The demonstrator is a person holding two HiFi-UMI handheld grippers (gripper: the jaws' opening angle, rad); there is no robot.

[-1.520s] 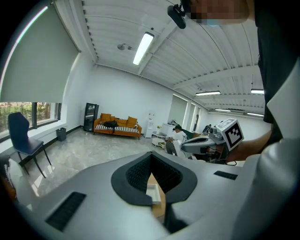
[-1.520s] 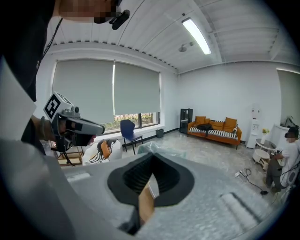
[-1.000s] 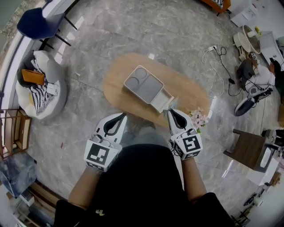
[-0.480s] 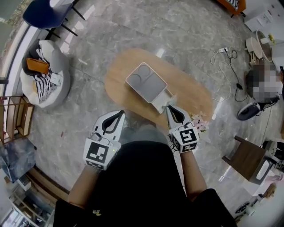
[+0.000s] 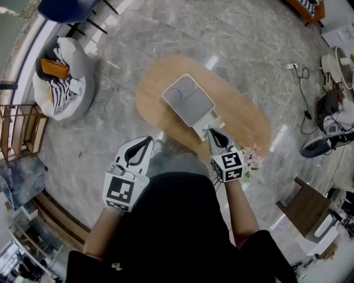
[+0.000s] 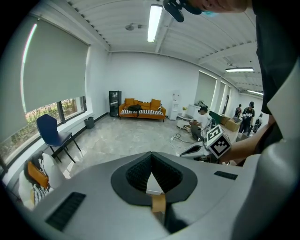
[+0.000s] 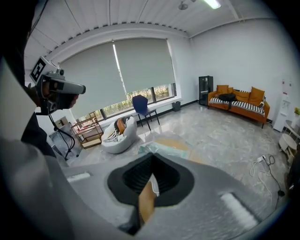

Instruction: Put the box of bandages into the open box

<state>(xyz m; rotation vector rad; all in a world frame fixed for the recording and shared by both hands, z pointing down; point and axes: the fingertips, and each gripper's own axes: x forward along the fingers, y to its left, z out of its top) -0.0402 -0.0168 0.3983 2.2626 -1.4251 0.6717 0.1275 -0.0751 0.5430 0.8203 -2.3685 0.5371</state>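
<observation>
A grey open box [image 5: 188,100] with two round hollows lies on the oval wooden table [image 5: 243,119]. A small white box of bandages [image 5: 206,121] rests against its near right side. My right gripper [image 5: 211,131] is shut and holds nothing, its tip just short of the white box at the table's near edge. My left gripper [image 5: 149,139] is also shut and empty, held off the table's near left side above the floor. In the right gripper view the pale open box [image 7: 159,149] shows just beyond the closed right gripper [image 7: 152,157]. The left gripper [image 6: 151,154] faces the room.
A white beanbag [image 5: 61,83] with striped cloth, a blue chair [image 5: 72,8] and a wooden rack [image 5: 19,132] stand to the left. Pink flowers [image 5: 251,160] sit by the table's near right. Cables [image 5: 298,83] and a brown stool [image 5: 304,207] lie to the right.
The right gripper has edged forward toward the small white box. The left gripper has barely moved. The head view has shifted a little, so the table sits further right.
</observation>
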